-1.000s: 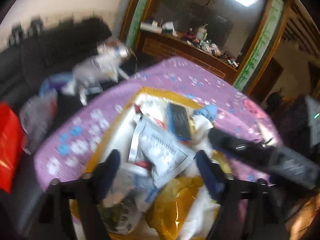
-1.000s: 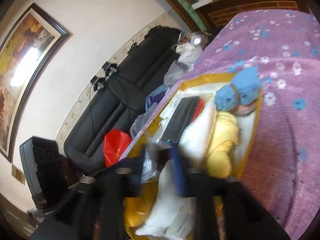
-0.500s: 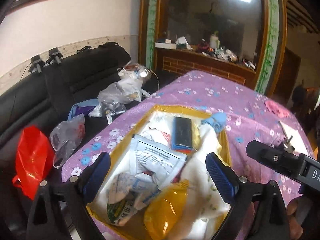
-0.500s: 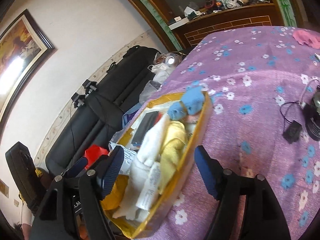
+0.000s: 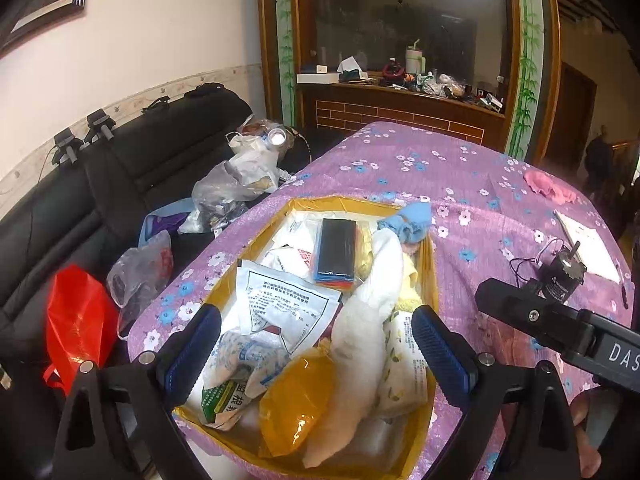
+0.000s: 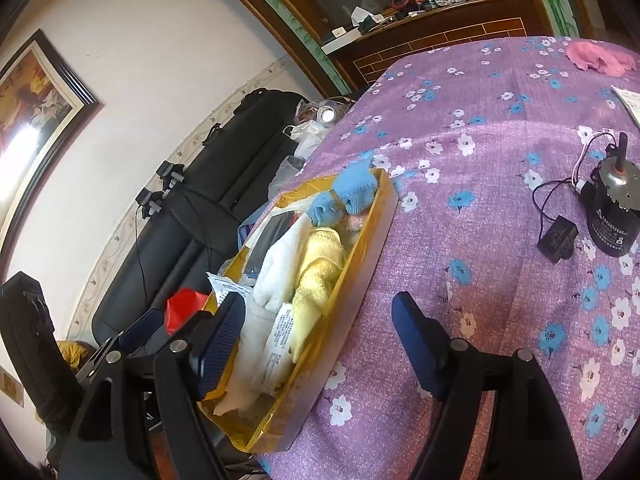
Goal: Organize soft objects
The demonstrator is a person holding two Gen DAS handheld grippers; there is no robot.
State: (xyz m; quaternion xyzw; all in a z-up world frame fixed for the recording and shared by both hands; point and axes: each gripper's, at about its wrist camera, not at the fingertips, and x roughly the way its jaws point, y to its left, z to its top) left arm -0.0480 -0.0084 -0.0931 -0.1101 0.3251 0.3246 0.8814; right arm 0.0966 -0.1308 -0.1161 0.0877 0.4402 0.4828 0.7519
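In the left wrist view, the left gripper hangs above the near end of a shallow yellow tray in the lower centre of the frame, its blue-padded fingers spread wide with nothing pinched between them. The tray sits on a table under a purple flowered cloth and is crammed with soft things: a long white towel lying lengthwise, a yellow towel beside it on the right, a blue knitted piece at the far end, printed plastic packets, a yellow pouch at the near end, and a flat black pack toward the far end.

The right gripper in its own view straddles the tray's near right wall; its jaws are opening and hold nothing. Its left finger is over the tray's contents, its right finger over bare cloth.

Right of the tray, a black motor with thin wires stands on the cloth, with a small black plug beside it. A pink cloth lies at the far right edge, well apart from the tray, and a sheet of paper lies near the motor.

To the left of the table a black sofa carries a red bag and several clear plastic bags. A cluttered wooden shelf fills the upper background.
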